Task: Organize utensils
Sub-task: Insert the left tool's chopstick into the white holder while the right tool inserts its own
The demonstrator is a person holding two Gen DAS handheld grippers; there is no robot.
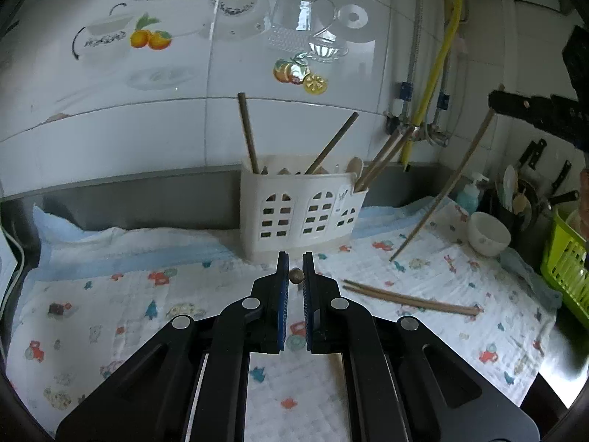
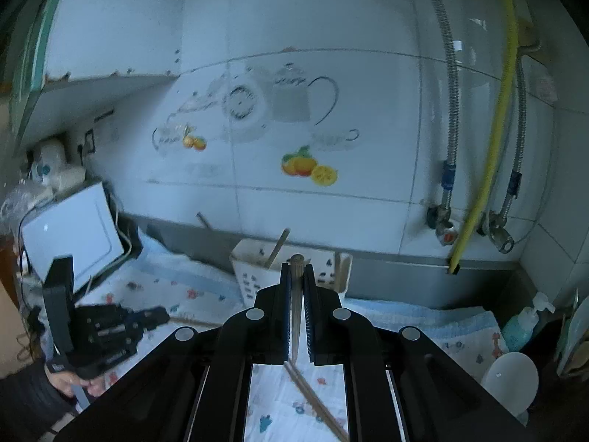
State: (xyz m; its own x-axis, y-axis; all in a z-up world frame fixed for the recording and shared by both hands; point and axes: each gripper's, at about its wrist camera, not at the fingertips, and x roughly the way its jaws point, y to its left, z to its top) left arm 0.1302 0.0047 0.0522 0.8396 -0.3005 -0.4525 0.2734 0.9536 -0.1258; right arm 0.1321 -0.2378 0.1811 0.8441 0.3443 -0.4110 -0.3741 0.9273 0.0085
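Left wrist view bright, evenly daylit, colours true. Window glare mirrored on glossy white wall tiles (image 1: 294,18) near top centre. Soft, faint shadows on patterned white cloth (image 1: 110,313). Sharp through centre; strong fisheye bending of tile lines, dark vignette at corners. Right wrist view dimmer, cold blue cast, grainy. Motion blur on white slotted plastic utensil holder (image 2: 257,276); small highlights on corrugated metal hose (image 2: 451,73). Edges warped, black.

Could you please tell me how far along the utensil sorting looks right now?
Done: several chopsticks stand in the white holder. In hand: the right gripper grips one chopstick, and the left gripper another. Left: a pair of chopsticks lies on the cloth.
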